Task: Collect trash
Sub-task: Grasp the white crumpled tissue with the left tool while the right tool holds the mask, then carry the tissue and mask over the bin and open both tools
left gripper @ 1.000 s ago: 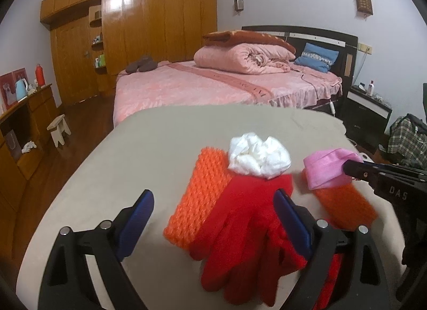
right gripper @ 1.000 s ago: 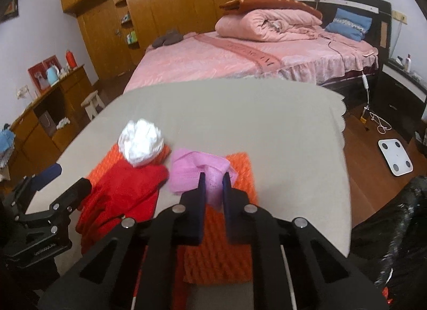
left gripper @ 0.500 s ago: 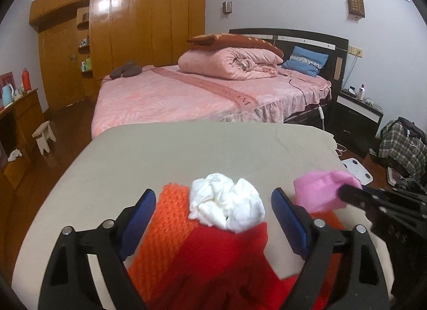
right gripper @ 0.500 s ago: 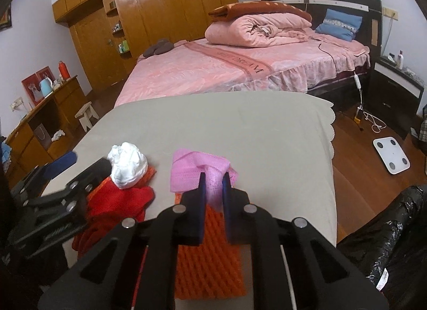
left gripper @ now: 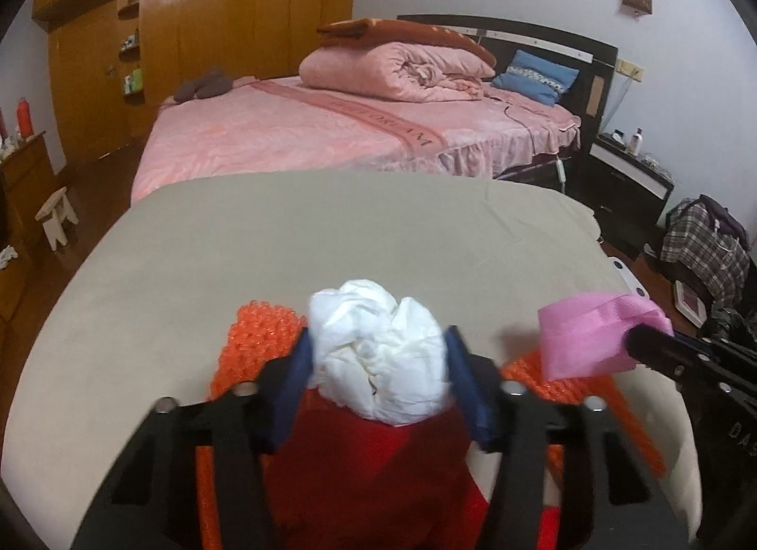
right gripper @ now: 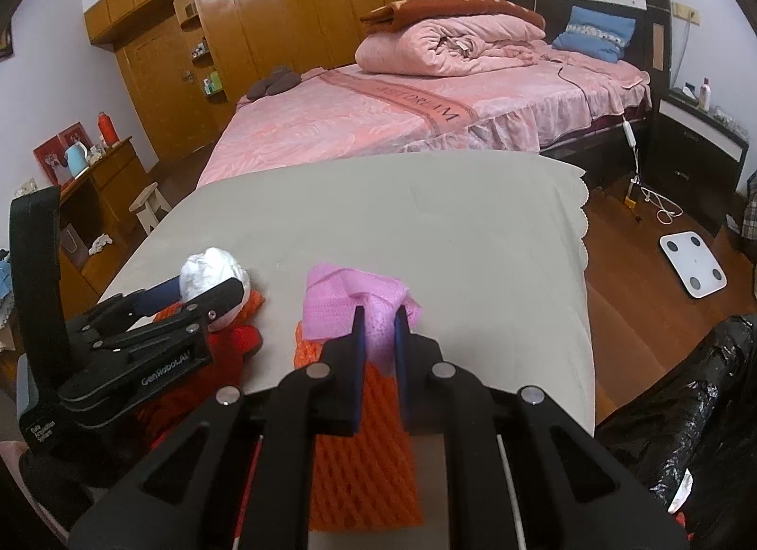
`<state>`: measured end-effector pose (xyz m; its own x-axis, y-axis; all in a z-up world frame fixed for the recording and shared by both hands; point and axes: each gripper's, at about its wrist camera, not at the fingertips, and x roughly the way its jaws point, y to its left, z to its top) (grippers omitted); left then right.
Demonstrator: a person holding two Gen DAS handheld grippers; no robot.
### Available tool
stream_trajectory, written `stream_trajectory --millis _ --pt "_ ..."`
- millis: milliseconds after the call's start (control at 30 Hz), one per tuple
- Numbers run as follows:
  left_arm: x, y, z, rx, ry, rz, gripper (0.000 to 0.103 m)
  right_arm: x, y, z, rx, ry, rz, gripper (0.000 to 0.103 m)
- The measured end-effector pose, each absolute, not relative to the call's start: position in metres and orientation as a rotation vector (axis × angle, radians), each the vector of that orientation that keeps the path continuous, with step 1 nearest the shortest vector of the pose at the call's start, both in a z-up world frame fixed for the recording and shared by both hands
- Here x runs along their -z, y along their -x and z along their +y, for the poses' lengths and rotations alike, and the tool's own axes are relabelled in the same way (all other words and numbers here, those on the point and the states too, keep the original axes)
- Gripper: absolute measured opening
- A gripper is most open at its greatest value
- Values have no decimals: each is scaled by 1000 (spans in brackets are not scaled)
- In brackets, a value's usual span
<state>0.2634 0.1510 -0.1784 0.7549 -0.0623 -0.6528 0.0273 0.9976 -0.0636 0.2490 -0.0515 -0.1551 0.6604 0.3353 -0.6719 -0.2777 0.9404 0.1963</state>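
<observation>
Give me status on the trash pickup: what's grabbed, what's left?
Nothing visibly bagged yet. In hand: right hand-held gripper is shut on the pink foam sheet; left hand-held gripper is closing around the white crumpled paper, pads at its sides. Left: carry both to the black trash bag. Orange foam nets and red glove remain on the table.

The left tool (left gripper: 378,360) angles downward with jaws closing, while the right tool (right gripper: 377,330) is clamped tight.

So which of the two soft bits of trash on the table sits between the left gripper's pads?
The crumpled white tissue wad, lying on the red glove; the left gripper is closing around it. The pink foam sheet is in the right gripper.
</observation>
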Motion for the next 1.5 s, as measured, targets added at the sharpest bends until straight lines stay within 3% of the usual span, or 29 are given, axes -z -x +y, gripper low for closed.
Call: stream_trajectory --millis 233,400,633,1167,1500 --pt "160 -252 155 64 61 655 28 149 -244 -52 -355 -81 761 10" --pt "143 -238 155 72 61 604 23 141 -241 -56 -356 -93 748 10" --pt "119 -206 154 53 45 541 23 129 -228 -59 -376 -92 723 10" --pt "130 -155 139 51 22 582 22 128 -189 -64 -386 -69 751 10" --pt "106 -137 121 82 8 524 22 100 -173 -81 -385 -75 694 10"
